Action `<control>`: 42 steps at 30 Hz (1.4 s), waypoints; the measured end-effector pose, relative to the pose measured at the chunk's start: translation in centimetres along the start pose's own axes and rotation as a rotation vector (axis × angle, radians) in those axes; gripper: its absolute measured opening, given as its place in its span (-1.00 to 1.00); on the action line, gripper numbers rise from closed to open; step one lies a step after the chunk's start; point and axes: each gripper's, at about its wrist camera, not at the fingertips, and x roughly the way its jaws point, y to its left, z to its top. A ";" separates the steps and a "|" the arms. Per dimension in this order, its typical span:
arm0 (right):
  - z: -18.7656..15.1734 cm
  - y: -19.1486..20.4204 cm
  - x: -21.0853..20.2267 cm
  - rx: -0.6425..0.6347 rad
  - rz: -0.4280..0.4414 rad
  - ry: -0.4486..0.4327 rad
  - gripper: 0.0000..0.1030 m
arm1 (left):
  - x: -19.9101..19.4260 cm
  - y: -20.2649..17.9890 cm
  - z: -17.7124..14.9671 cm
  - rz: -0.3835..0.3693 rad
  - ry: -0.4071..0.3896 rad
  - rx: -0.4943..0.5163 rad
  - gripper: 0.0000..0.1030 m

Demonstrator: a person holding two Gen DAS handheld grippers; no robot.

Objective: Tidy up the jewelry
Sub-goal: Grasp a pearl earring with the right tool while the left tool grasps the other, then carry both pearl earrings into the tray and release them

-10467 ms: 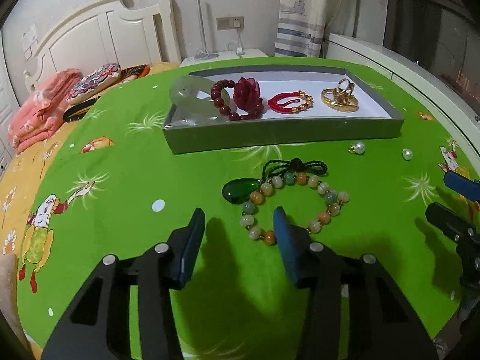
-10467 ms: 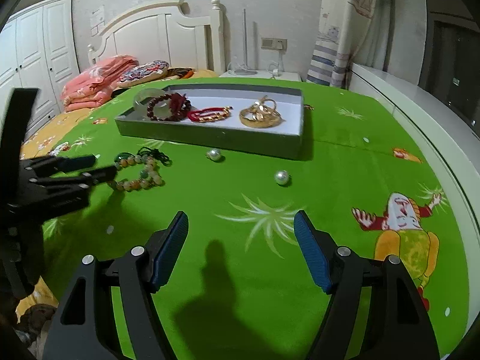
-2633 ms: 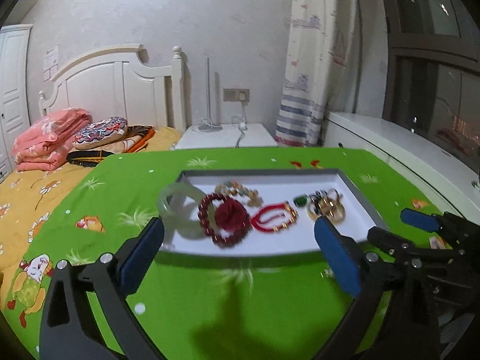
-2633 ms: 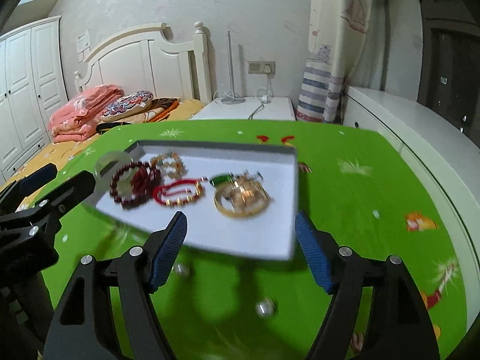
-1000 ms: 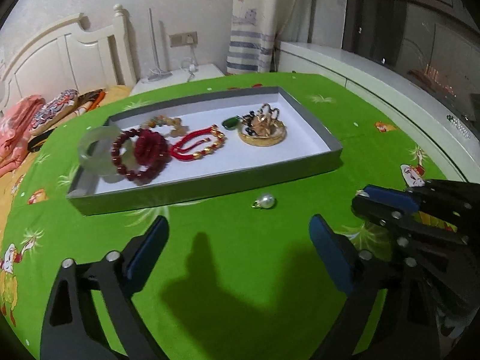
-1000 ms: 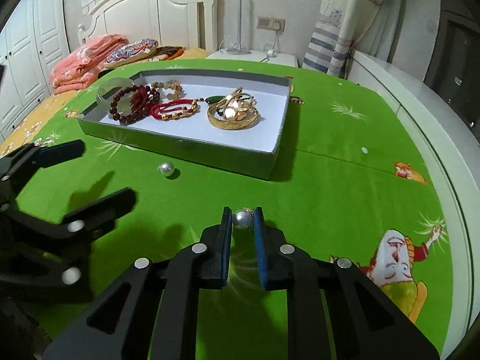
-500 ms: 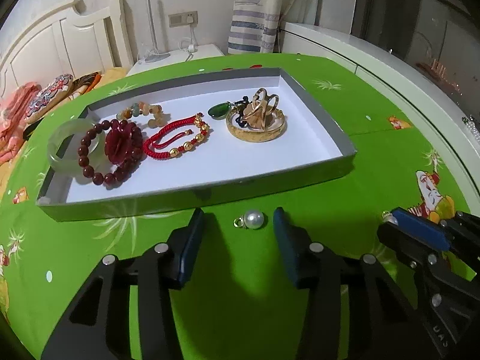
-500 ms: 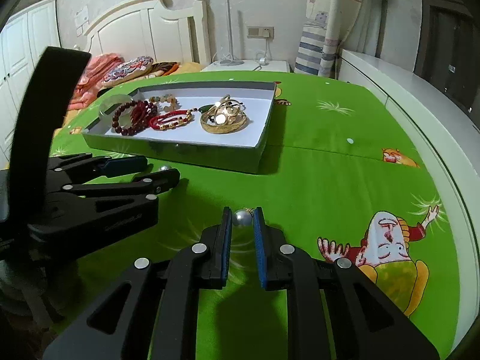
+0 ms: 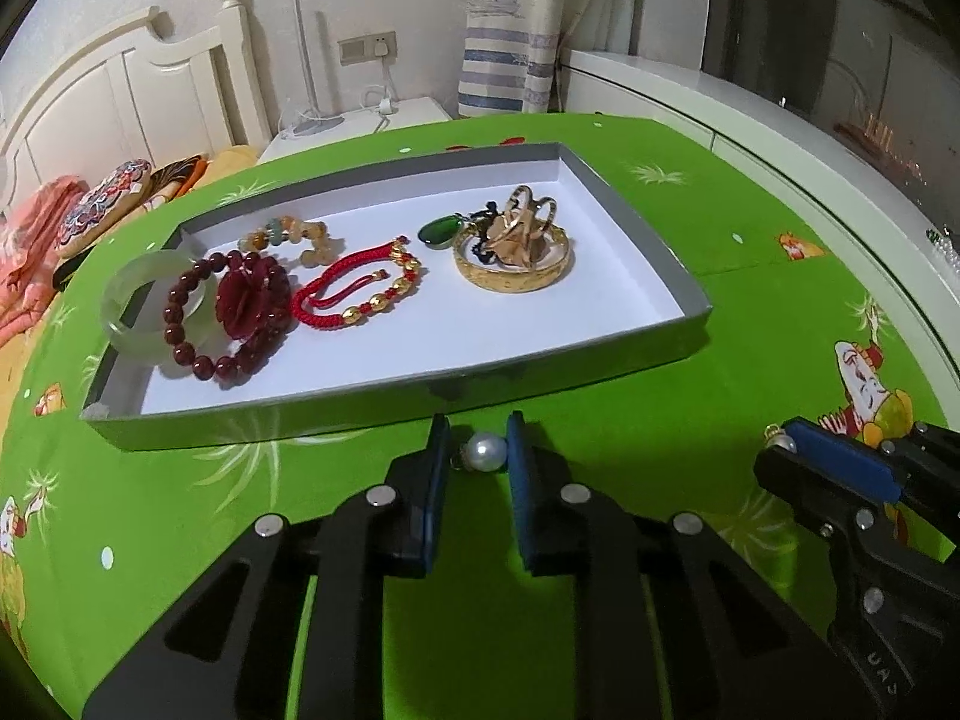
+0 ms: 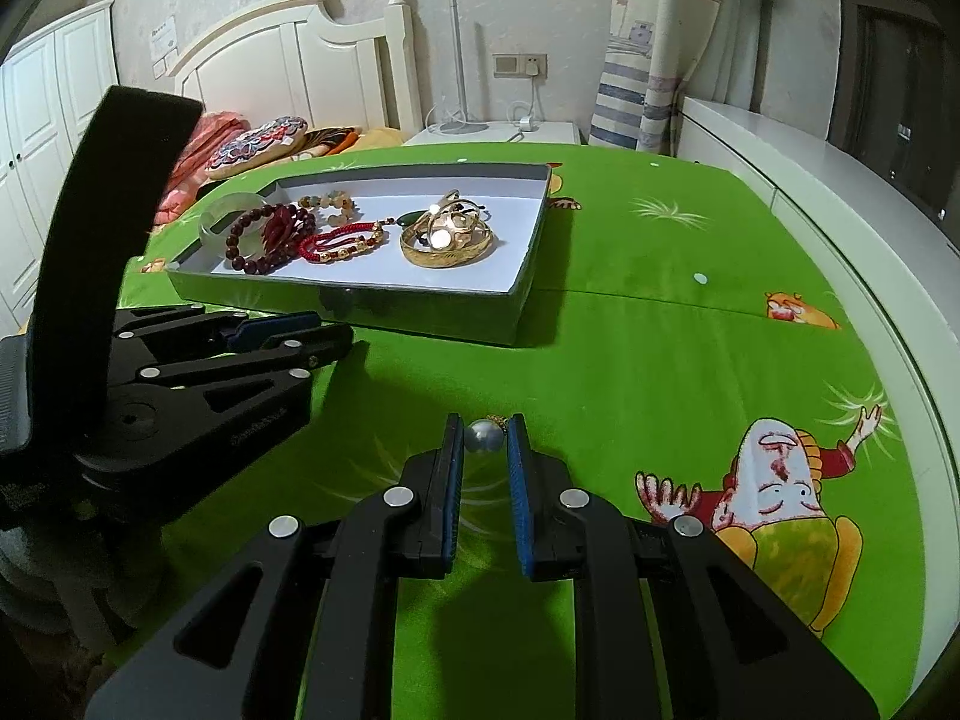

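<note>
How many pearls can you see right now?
2. One pearl sits between the left gripper's closing fingers, just before the tray. The other pearl is pinched in the right gripper. Others may be hidden.

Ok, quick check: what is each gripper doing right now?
Left gripper: jaws closing around a pearl on the green cloth.
Right gripper: shut on another pearl.
</note>
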 end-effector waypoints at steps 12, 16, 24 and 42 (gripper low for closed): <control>0.0 0.9 -0.6 -0.020 0.008 -0.033 -0.69 | -4.4 2.1 -2.0 0.074 -0.152 -0.062 -0.64; 0.3 2.5 -0.7 -0.035 0.018 -0.060 -0.69 | -5.5 3.4 -2.5 0.099 -0.190 -0.086 -0.64; 1.1 5.8 -0.9 -0.061 0.056 -0.118 -0.69 | -7.6 6.8 -3.6 0.147 -0.258 -0.150 -0.64; 3.7 10.5 0.0 -0.079 0.048 -0.227 -0.69 | -10.3 10.7 -4.3 0.235 -0.361 -0.201 -0.63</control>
